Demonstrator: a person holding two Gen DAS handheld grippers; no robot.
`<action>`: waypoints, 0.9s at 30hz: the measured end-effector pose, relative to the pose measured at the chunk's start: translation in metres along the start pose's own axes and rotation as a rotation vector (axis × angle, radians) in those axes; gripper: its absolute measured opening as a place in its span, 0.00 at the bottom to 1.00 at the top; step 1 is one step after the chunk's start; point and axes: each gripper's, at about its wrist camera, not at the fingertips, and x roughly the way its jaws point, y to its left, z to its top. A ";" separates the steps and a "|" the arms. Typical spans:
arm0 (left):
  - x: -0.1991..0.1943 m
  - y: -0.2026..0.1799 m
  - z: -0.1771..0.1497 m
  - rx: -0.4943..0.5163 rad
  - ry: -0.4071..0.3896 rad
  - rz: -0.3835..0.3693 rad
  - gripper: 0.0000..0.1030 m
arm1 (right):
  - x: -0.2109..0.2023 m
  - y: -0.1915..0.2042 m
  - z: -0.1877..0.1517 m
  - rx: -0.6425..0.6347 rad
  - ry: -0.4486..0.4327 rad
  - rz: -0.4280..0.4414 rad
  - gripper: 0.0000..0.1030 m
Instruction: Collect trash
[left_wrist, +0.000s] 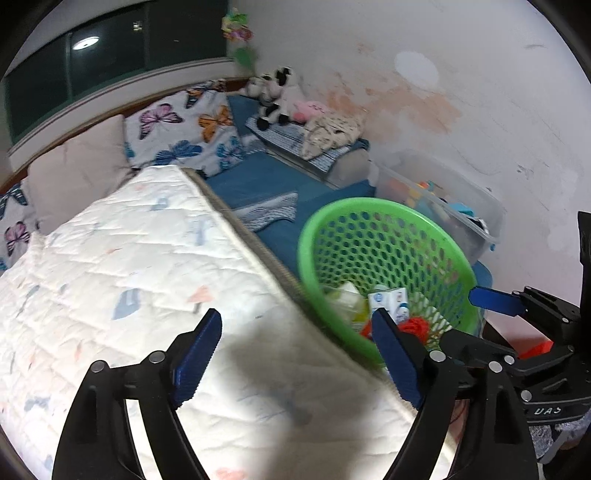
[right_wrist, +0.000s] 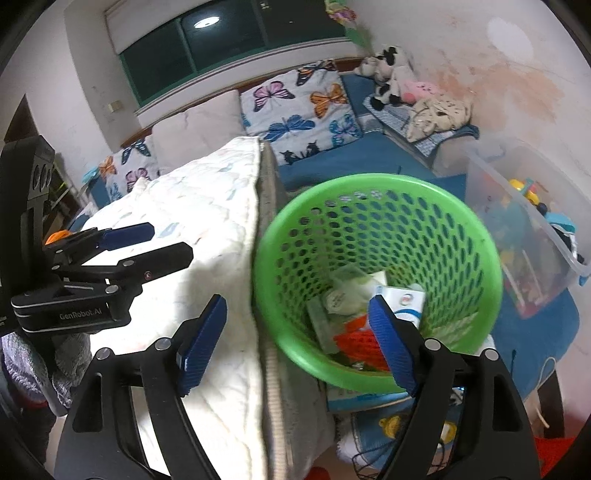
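Note:
A green perforated basket (left_wrist: 388, 221) (right_wrist: 380, 192) stands beside a white quilted mattress (left_wrist: 129, 266) (right_wrist: 207, 206). Inside it lie a white and blue carton (left_wrist: 389, 300) (right_wrist: 406, 301), crumpled pale wrappers (right_wrist: 343, 295) and a red net (right_wrist: 358, 341). My left gripper (left_wrist: 297, 360) is open and empty over the mattress edge, left of the basket. My right gripper (right_wrist: 299, 343) is open and empty, straddling the mattress edge and the basket's near rim. Each gripper shows in the other's view: the right gripper (left_wrist: 495, 299) and the left gripper (right_wrist: 129, 236).
Butterfly pillows (right_wrist: 299, 107) and a plain pillow (right_wrist: 199, 129) line the back. Plush toys (right_wrist: 388, 74) and folded clothes (right_wrist: 439, 114) sit on the blue bedding (left_wrist: 266, 177). A clear bin of toys (right_wrist: 524, 221) stands right of the basket by the wall.

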 end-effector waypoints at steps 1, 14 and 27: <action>-0.003 0.004 -0.003 -0.007 -0.007 0.009 0.80 | 0.002 0.006 0.000 -0.008 0.001 0.007 0.78; -0.050 0.062 -0.040 -0.104 -0.066 0.143 0.85 | 0.011 0.051 -0.003 -0.075 -0.017 0.034 0.87; -0.099 0.114 -0.080 -0.214 -0.116 0.265 0.93 | 0.018 0.094 0.000 -0.121 -0.033 0.077 0.91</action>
